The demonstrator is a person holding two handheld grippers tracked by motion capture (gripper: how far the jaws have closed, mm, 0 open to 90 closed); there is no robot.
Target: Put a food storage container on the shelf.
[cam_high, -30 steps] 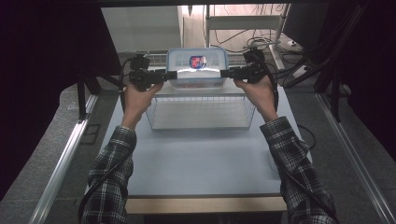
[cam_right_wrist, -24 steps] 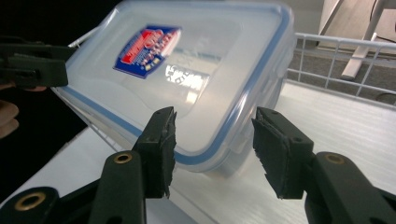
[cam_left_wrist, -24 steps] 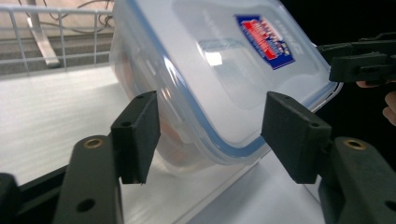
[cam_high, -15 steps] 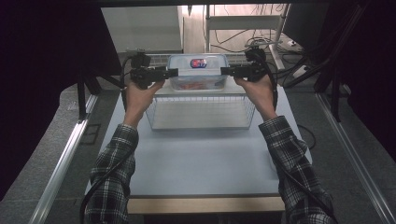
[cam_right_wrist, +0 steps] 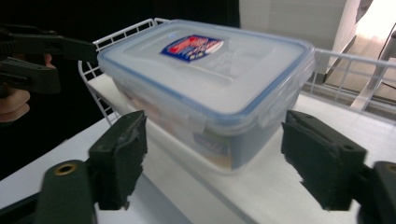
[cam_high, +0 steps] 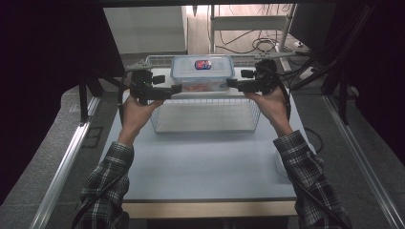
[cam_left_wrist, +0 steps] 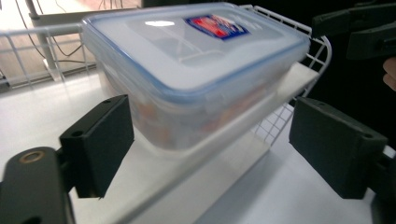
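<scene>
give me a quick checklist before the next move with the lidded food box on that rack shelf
1. Food box resting flat on the white shelf of the wire rack: ok.
2. Lid seated all round: looks ok; the far clips are hidden.
3. Left tongs released: ok, the jaws have just been opening, pads clear of the box end.
4. Right tongs released: ok, also just opened, box corner between the pads but untouched.
5. Box far enough from the shelf's front edge: cannot tell; it sits close to the edge.
6. Room to draw both tongs straight back: ok in the high view.
</scene>
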